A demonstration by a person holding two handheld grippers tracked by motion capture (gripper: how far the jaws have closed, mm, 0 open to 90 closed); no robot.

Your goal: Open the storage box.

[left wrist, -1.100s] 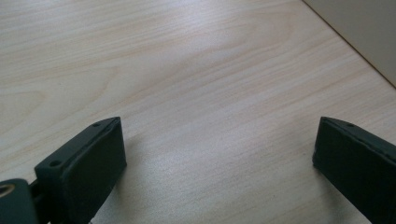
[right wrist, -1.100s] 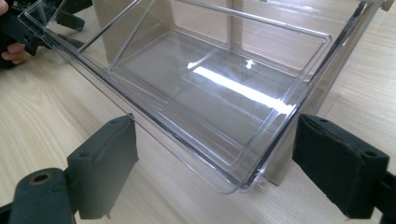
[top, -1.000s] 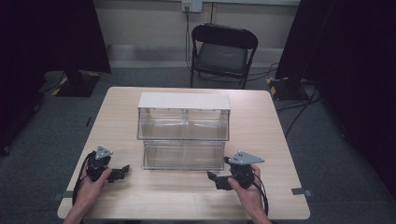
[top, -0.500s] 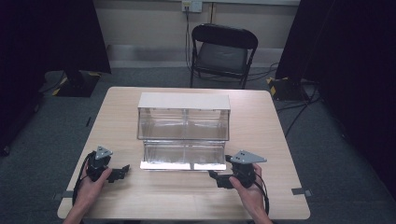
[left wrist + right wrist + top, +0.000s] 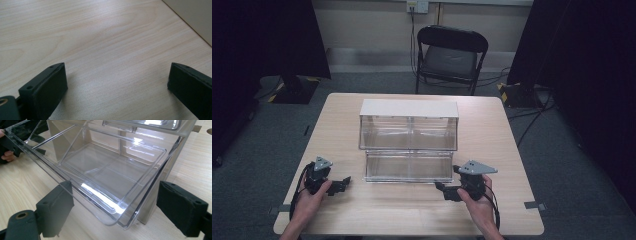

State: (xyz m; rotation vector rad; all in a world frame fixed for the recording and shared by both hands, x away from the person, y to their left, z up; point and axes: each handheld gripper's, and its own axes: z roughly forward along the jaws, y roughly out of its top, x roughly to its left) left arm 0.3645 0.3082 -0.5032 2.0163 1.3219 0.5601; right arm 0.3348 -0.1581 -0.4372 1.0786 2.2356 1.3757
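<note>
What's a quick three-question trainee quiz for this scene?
1. True or false: the lower drawer of the clear drawer unit is pulled out toward the person.
2. What lies between the jaws of the left hand-held gripper? A) bare table B) a drawer handle C) a cup
3. What stands on the floor beyond the table's far edge?
Key: 1 true; 2 A; 3 a black folding chair.
</note>
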